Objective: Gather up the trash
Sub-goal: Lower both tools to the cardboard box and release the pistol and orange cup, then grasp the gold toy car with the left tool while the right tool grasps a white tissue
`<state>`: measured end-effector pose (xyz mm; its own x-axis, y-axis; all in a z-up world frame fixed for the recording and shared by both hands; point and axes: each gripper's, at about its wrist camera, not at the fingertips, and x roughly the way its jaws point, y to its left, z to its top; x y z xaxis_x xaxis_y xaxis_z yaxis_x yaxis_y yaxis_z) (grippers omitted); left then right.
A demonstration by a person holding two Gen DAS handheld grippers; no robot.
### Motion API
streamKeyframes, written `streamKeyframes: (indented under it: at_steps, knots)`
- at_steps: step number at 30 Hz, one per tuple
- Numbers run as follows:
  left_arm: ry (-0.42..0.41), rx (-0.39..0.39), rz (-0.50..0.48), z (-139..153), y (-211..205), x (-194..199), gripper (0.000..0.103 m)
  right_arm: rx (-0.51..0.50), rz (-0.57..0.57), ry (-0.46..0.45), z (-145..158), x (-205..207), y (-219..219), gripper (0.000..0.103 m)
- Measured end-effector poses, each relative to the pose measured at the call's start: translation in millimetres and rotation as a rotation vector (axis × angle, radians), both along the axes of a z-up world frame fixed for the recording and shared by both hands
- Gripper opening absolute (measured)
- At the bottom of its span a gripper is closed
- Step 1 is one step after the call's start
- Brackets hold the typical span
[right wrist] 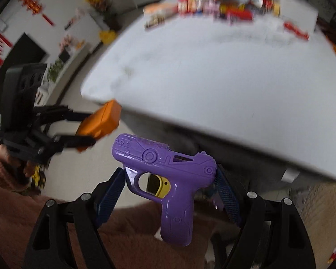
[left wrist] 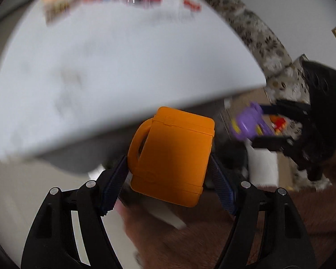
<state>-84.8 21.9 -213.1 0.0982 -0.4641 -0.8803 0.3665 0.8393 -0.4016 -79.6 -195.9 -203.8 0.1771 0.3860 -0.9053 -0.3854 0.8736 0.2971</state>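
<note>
The orange jug [left wrist: 172, 154] sits clamped in our left fingers [left wrist: 221, 186] off the surface [left wrist: 123, 67], the purple gun [right wrist: 168, 179] clamped in our right fingers [right wrist: 227, 201]; both look light, stiff, slippery plastic, best gripped across flat sides.

The toy jug [left wrist: 171, 154] sits between the jaws of the left gripper [left wrist: 168, 179], off the near edge of the desk [left wrist: 123, 67]. The toy pistol [right wrist: 165, 179] sits between the jaws of the right gripper [right wrist: 170, 192], also before that edge. A heap of packets [right wrist: 224, 2] lies along the desk's far side. A cardboard box [left wrist: 257, 112] stands on the floor beside the desk, below the right gripper.
</note>
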Motion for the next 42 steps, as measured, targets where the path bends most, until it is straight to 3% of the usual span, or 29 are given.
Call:
streamKeyframes:
  at_steps: [3,6,8,10,12,14,17,21,24,28,29,33,36,38,42]
  knots:
    - [0.083,0.036,0.005,-54.0,-10.2,-6.0,0.07,-0.047,0.01,0.056,-48.7,-9.2,0.6,0.078]
    - [0.21,0.071,0.044,-135.0,-20.6,-0.3,0.07,-0.095,-0.016,0.093,-109.1,-12.7,-5.6,0.078]
    - [0.225,0.116,0.079,-174.9,-26.5,3.0,0.071,-0.138,-0.036,0.1,-151.9,-10.5,-10.7,0.079]
    - [0.318,0.153,0.121,-230.1,-33.2,11.6,0.071,-0.181,-0.061,0.133,-195.5,-6.4,-16.8,0.08]
    - [0.398,0.244,0.136,-283.0,-41.5,19.6,0.073,-0.229,-0.083,0.202,-242.5,-1.2,-23.4,0.083]
    - [0.449,0.308,0.104,-314.1,-49.6,17.1,0.075,-0.283,-0.112,0.25,-274.6,4.5,-30.6,0.085]
    - [0.473,0.351,0.065,-329.0,-58.4,9.9,0.079,-0.299,-0.136,0.281,-288.5,7.3,-36.7,0.091]
    - [0.43,0.307,0.045,-298.4,-53.6,-1.2,0.079,-0.277,-0.091,0.253,-263.4,6.5,-36.2,0.091]
    - [0.388,0.212,0.036,-244.2,-48.8,-6.9,0.079,-0.241,-0.03,0.219,-220.9,4.0,-24.4,0.091]
    - [0.234,0.081,0.004,-129.2,-37.5,-11.8,0.08,-0.145,0.003,0.122,-134.6,5.2,-15.1,0.094]
    - [0.186,0.042,0.006,-96.1,-32.0,-9.4,0.087,-0.127,0.003,0.102,-119.9,5.4,-17.3,0.094]
    - [-0.016,-0.06,0.058,5.3,0.3,27.8,0.089,-0.042,-0.031,0.014,-53.3,7.8,-16.7,0.094]
    - [-0.18,-0.005,0.108,44.0,20.8,67.1,0.089,0.009,-0.066,-0.037,-23.4,9.5,-13.7,0.094]
    - [-0.28,0.08,0.138,51.5,34.6,107.8,0.089,0.03,-0.097,-0.071,-7.8,11.0,-9.4,0.094]
    - [-0.326,0.171,0.245,34.5,67.2,206.8,0.089,0.051,-0.161,-0.096,4.1,6.9,-8.8,0.094]
